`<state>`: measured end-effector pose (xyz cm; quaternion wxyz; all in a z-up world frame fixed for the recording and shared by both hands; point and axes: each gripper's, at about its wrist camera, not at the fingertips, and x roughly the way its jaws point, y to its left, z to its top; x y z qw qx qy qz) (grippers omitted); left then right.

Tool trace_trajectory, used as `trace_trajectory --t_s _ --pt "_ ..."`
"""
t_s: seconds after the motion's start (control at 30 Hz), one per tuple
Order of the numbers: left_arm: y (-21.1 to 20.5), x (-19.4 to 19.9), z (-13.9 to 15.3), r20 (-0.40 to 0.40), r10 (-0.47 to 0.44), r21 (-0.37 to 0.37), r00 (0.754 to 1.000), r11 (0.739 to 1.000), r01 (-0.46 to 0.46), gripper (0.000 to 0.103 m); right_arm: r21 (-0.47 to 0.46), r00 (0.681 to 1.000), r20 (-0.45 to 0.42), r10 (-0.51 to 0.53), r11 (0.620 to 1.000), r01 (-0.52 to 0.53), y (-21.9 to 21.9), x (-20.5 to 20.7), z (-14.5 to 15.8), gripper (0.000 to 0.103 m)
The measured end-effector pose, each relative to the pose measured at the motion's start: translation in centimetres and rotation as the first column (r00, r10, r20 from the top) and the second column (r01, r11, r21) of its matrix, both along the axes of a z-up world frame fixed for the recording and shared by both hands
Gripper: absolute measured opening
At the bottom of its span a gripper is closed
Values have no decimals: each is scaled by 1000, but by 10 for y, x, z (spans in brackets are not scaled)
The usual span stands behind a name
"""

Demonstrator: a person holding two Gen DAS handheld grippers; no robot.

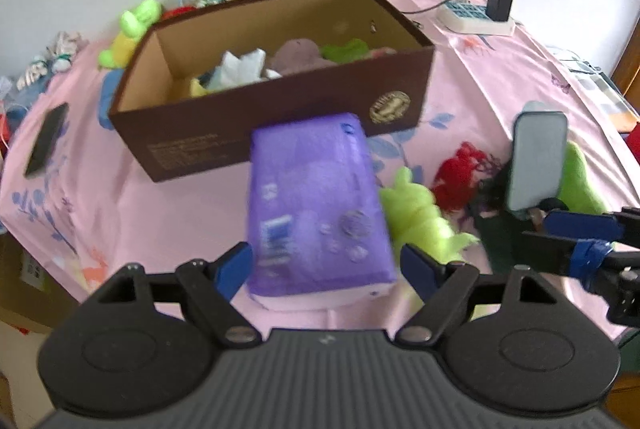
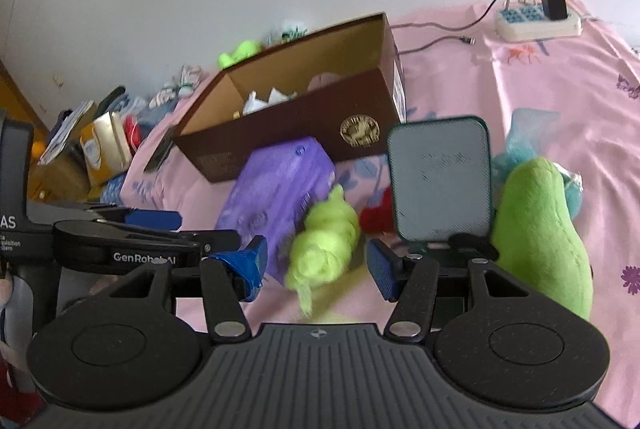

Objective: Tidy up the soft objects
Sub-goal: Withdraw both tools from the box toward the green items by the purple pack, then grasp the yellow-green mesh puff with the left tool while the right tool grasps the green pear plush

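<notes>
Nearest the lens, the left gripper (image 1: 326, 265) stands wide open with its blue pads either side of the near end of a purple tissue pack (image 1: 316, 205) but not clamped on it, and to its right the right gripper (image 2: 318, 269) is just as wide around a small lime plush (image 2: 324, 241), holding nothing. By my reading the job is partly done: the brown box (image 1: 280, 125) already holds a white, a mauve and a green soft thing, while the tissue pack, lime plush, a red plush (image 1: 460, 177) and a big green plush (image 2: 540, 237) lie on the pink sheet (image 1: 180, 213). A propped phone (image 2: 440, 181) hides part of the red plush, more toys behind the box are cut off, and blur smears the lime one.
</notes>
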<state>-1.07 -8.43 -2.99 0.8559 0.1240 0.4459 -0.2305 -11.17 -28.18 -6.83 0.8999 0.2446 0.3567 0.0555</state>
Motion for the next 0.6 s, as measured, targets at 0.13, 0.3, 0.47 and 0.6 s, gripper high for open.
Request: trace_trajectory --t_s 0.13,0.3,0.47,0.6 --pt "-15 -10 -7 -9 1 18 1000 1000 -1 82 24 999 -22 24 999 -24 -16 -3 -7 40" --pt "-23 -25 -9 -5 -2 23 1000 1000 2 82 43 996 -19 83 996 -82 -29 -11 -13 40" --pt "-33 -39 -7 23 -42 20 999 999 42 82 56 996 -21 90 994 -88 -45 -19 -14 40" --pt "-45 -46 -6 63 -99 19 993 995 98 82 55 997 -13 73 996 -72 -57 -26 -13 40"
